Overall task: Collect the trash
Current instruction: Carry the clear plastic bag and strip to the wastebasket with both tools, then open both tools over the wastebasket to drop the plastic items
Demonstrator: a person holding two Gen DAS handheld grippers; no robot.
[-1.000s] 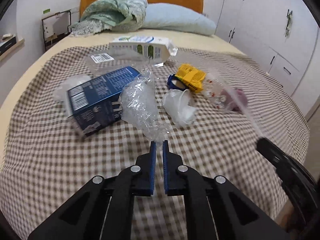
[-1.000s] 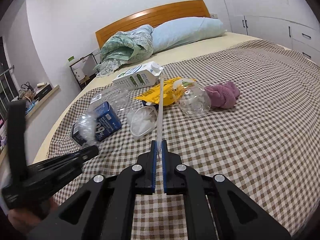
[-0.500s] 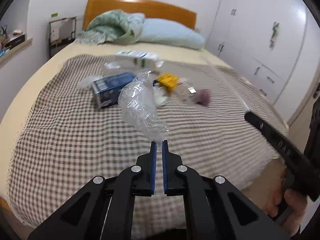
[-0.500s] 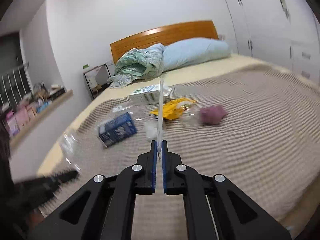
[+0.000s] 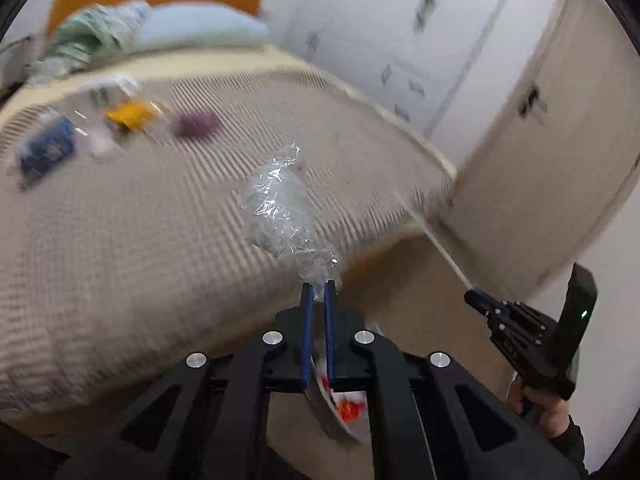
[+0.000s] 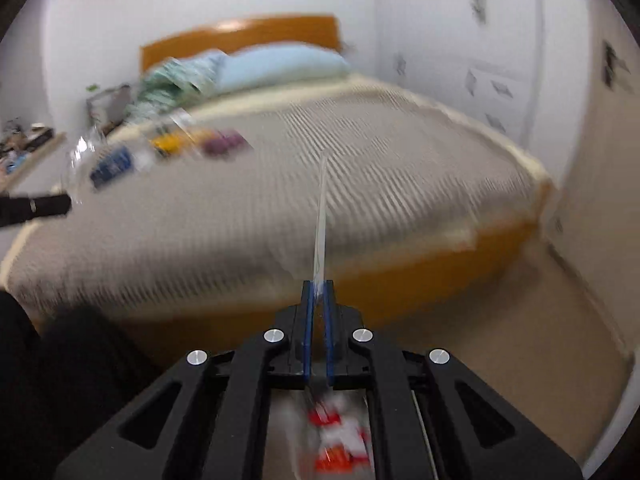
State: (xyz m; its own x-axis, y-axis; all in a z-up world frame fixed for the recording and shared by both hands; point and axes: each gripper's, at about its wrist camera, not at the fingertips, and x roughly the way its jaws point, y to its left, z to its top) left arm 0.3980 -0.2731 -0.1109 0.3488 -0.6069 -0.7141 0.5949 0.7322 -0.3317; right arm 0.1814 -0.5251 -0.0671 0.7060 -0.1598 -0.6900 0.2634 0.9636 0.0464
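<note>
From the left wrist we see our left gripper (image 5: 318, 288) pinched tight on the twisted tail of a crumpled clear plastic wrapper (image 5: 280, 208), which stands up free of the bed (image 5: 140, 240); off to the right a hand (image 5: 540, 408) carries our right gripper (image 5: 474, 298), clamped on the end of a thin clear strip (image 5: 432, 236) that slants up toward the bed's corner; under our fingers sits something white and red (image 5: 344, 404), too blurred to name, perhaps the place for the rubbish; the other litter, a blue box (image 5: 48, 150), a yellow packet (image 5: 128, 114) and a purple lump (image 5: 196, 124), lies far up the bed near the pillow (image 5: 200, 30). From the right wrist the right gripper (image 6: 318, 288) is likewise closed on the strip (image 6: 321, 216), which rises straight ahead of it; the left gripper (image 6: 40, 206) shows at the left edge with its wrapper (image 6: 82, 156) a faint glint; the white and red thing (image 6: 340, 436) lies directly below. We judge the step to be carrying both pieces to the drop; to do it well we should keep both grips firm until each piece hangs squarely over the container, then let go one at a time, since light plastic drifts and clings to the pads.
</note>
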